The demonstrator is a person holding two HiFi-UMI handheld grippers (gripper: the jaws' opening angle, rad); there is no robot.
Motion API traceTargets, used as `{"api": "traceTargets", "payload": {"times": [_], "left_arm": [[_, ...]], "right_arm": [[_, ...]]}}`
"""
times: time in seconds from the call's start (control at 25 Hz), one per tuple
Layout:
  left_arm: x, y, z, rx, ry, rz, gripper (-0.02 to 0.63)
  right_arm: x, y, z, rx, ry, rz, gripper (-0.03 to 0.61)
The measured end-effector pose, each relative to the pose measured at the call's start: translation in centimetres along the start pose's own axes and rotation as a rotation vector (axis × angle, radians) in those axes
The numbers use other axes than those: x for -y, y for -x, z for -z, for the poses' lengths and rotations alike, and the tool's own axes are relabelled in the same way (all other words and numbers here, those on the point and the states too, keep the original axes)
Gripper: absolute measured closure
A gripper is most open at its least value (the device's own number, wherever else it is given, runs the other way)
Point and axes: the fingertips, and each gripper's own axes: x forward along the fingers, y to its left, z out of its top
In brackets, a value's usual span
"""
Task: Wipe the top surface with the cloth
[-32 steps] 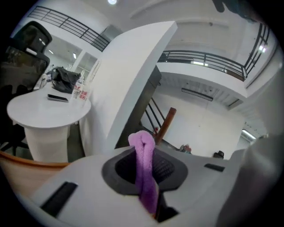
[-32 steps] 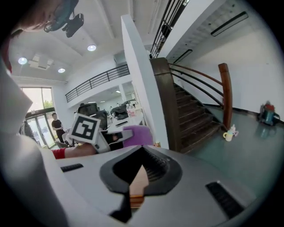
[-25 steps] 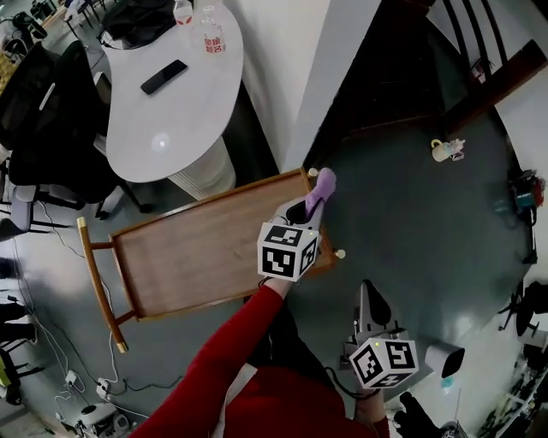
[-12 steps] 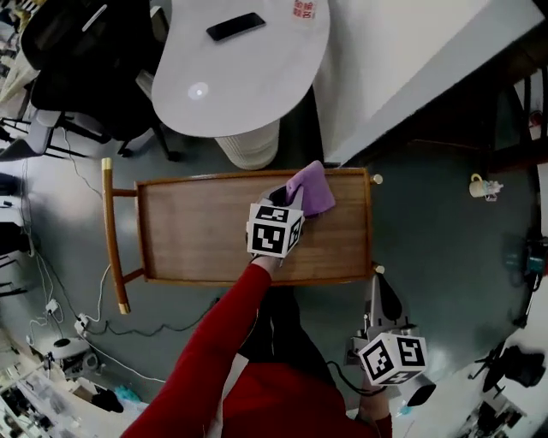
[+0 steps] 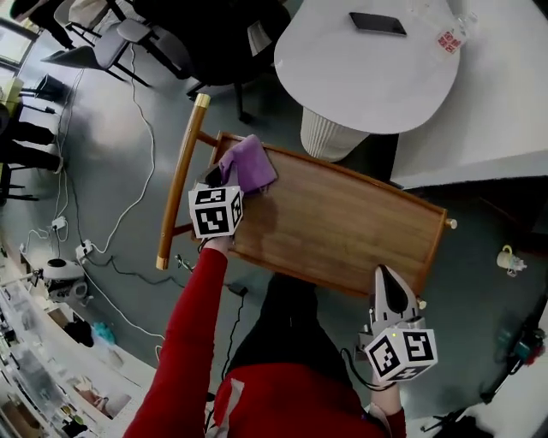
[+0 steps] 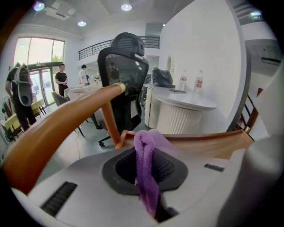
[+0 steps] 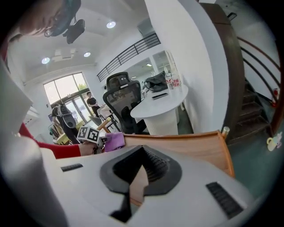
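Note:
The wooden top point(image 5: 342, 218) of a low cart runs across the middle of the head view. A purple cloth point(image 5: 248, 162) lies bunched on its left end, beside the cart's round wooden handle point(image 5: 178, 184). My left gripper point(image 5: 229, 177) is shut on that cloth and holds it against the wood. In the left gripper view the cloth point(image 6: 144, 164) hangs pinched between the jaws, with the handle point(image 6: 57, 124) just ahead. My right gripper point(image 5: 387, 278) is shut with nothing in it, off the cart's near right edge. From the right gripper view I see the cloth point(image 7: 114, 141) far across the top point(image 7: 186, 144).
A white round table point(image 5: 368, 73) with a phone point(image 5: 378, 23) and bottles point(image 5: 447, 38) stands beyond the cart. A black office chair point(image 5: 214, 26) and floor cables point(image 5: 128, 111) lie to the left. A small mug point(image 5: 507, 258) sits on the floor at right.
My left gripper has carried the cloth from the right end of the wooden top to the left end by the handle. The right gripper stays shut near the cart's edge.

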Motion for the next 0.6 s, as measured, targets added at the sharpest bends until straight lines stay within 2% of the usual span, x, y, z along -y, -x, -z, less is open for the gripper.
{"api": "traceTargets", "payload": {"times": [0.2, 0.28, 0.32, 0.4, 0.52, 0.6], "left_arm": [[-2.8, 0.8, 0.2, -0.017, -0.027, -0.122, 0.566], [-2.6, 1.8, -0.3, -0.001, -0.031, -0.131, 0.566], [-1.8, 2.6, -0.8, 0.019, -0.026, -0.111, 0.566], [1.6, 4.8, -2.0, 0.078, -0.005, -0.001, 0.566], [11.3, 7.9, -4.1, 0.162, -0.007, 0.274, 0.566], [19.4, 9.6, -4.5, 0.171, -0.004, 0.473, 0.566]], "right_arm": [[-0.8, -0.1, -0.1, 0.005, 0.018, 0.015, 0.575], [-0.9, 0.7, -0.1, 0.036, 0.01, 0.048, 0.575], [-0.8, 1.3, -0.1, 0.056, 0.004, 0.072, 0.575], [-0.4, 2.9, -0.1, 0.101, -0.013, 0.129, 0.575], [1.5, 6.1, -0.2, 0.172, -0.055, 0.229, 0.575], [3.0, 9.2, 0.3, 0.221, -0.095, 0.314, 0.575]]}}
